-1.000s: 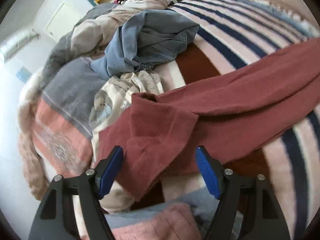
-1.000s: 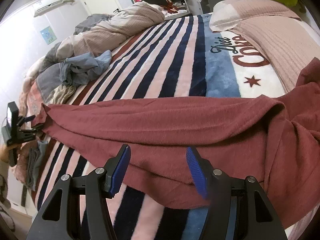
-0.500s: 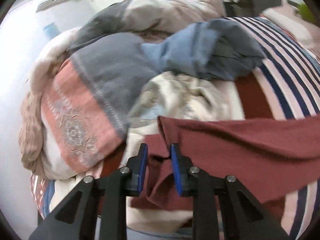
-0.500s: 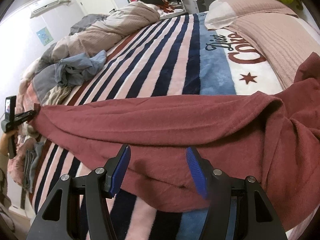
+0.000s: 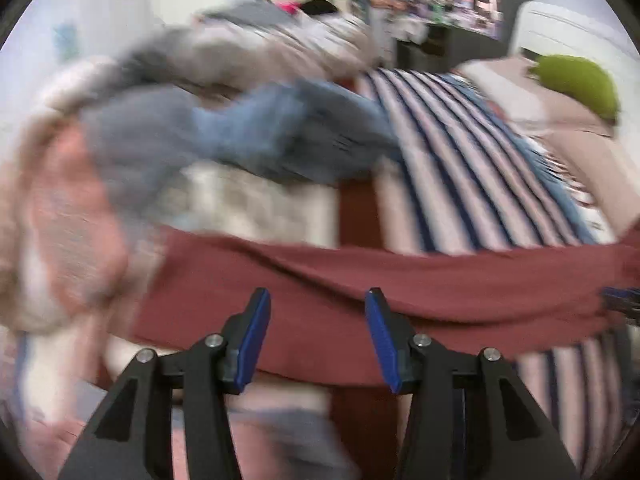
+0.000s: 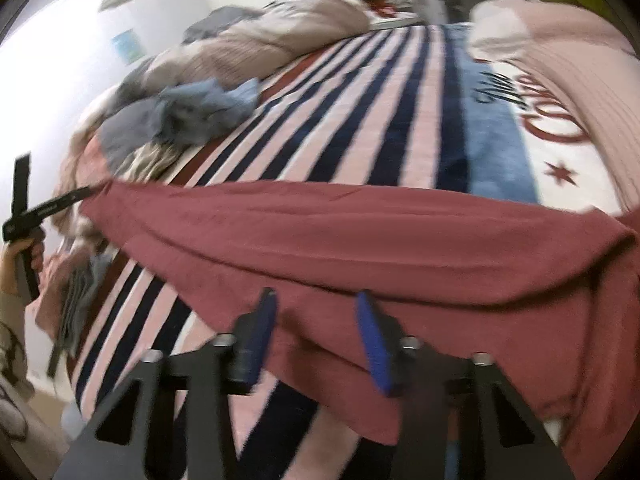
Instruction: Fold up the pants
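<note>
Dark red pants [image 6: 360, 240] lie stretched across the striped bed blanket [image 6: 360, 120], legs to the left, waist bunched at the right. In the left wrist view the pants [image 5: 360, 280] run as a band across the frame, blurred by motion. My left gripper [image 5: 316, 336] is open, its blue pads just over the near edge of the leg end. In the right wrist view the left gripper [image 6: 60, 204] shows at the pants' far left tip. My right gripper [image 6: 316, 336] is open over the near edge of the pants' middle.
A heap of blue-grey clothes [image 6: 192, 116] and a cream garment [image 6: 152, 160] lie at the bed's left side, with a rolled duvet [image 6: 280, 36] behind. Pink pillows [image 6: 560, 60] and a green cushion [image 5: 576, 84] are at the right. Folded clothes [image 6: 76, 292] lie by the bed's left edge.
My left gripper, shut on the pants' leg end half a second ago, has opened and swung right. The pants leg is pulled out straighter. The right gripper stayed open and shifted slightly.
</note>
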Demonstrator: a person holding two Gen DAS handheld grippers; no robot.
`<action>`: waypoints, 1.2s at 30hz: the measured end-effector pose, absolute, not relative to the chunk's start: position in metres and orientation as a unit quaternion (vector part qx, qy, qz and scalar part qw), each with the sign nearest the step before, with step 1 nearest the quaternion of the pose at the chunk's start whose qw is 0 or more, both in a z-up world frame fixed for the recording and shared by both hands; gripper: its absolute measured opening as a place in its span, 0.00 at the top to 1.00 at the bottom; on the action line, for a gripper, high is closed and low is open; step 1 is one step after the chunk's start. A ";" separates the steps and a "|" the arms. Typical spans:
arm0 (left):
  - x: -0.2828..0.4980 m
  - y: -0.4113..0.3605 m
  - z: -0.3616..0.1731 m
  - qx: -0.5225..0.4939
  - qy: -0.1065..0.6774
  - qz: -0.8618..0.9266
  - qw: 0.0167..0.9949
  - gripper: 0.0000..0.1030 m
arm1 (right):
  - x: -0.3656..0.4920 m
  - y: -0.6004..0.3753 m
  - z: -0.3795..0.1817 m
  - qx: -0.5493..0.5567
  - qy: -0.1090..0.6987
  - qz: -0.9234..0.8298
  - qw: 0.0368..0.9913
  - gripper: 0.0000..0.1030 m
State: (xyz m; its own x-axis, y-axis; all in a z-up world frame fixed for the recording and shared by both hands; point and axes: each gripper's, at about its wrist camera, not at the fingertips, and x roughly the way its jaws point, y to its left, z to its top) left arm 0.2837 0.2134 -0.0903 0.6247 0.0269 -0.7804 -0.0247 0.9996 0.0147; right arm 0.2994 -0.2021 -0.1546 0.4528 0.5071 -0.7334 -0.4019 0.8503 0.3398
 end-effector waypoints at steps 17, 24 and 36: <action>0.337 0.157 -0.173 -0.025 0.484 0.006 0.875 0.68 | 0.339 -0.182 -0.173 0.008 0.447 0.260 0.856 0.91; 0.383 0.160 -0.173 -0.049 0.453 0.040 0.889 0.68 | 0.366 -0.181 -0.170 -0.007 0.443 0.231 0.866 0.91; 0.368 0.115 -0.132 -0.032 0.409 -0.004 0.912 0.46 | 0.354 -0.227 -0.132 0.012 0.407 0.203 0.890 0.63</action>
State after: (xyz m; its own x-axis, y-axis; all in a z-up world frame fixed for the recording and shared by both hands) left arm 0.3684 0.1155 -0.1324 0.6653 -0.0330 -0.7459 -0.0185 0.9980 -0.0607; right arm 0.3542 -0.2268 -0.1325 0.5863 0.3720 -0.7197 -0.3519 0.9171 0.1873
